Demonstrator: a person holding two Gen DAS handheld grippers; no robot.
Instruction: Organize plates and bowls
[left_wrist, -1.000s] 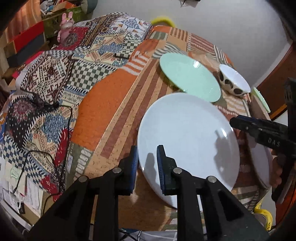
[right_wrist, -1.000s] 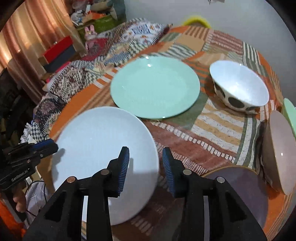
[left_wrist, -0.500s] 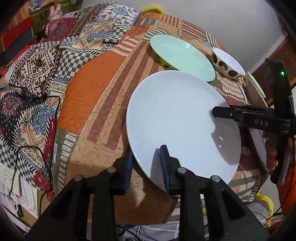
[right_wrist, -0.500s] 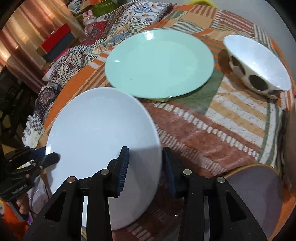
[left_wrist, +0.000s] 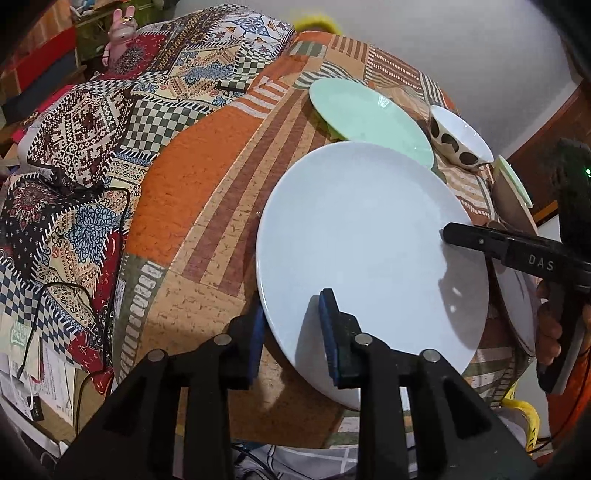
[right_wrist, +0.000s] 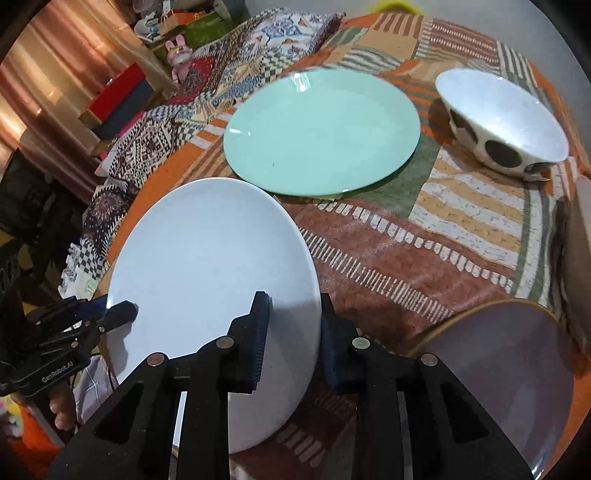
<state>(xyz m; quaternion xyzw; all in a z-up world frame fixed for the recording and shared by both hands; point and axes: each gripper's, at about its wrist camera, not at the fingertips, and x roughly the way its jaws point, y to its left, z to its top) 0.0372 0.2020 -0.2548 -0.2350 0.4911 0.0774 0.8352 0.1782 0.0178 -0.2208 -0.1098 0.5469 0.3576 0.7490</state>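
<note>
In the left wrist view, the pale letters "DAS" stood on the black plastic body of the right gripper (left_wrist: 458, 236), just behind its finger that reached over the rim of the round white plate (left_wrist: 369, 236). In the right wrist view, the word "GenRobot.AI" ran in small pale print along the black plastic body of the left gripper (right_wrist: 122, 312), at the lower left edge of the picture. Printed papers (left_wrist: 55, 373) hung below the patterned tablecloth, but their print was too small to read.
</note>
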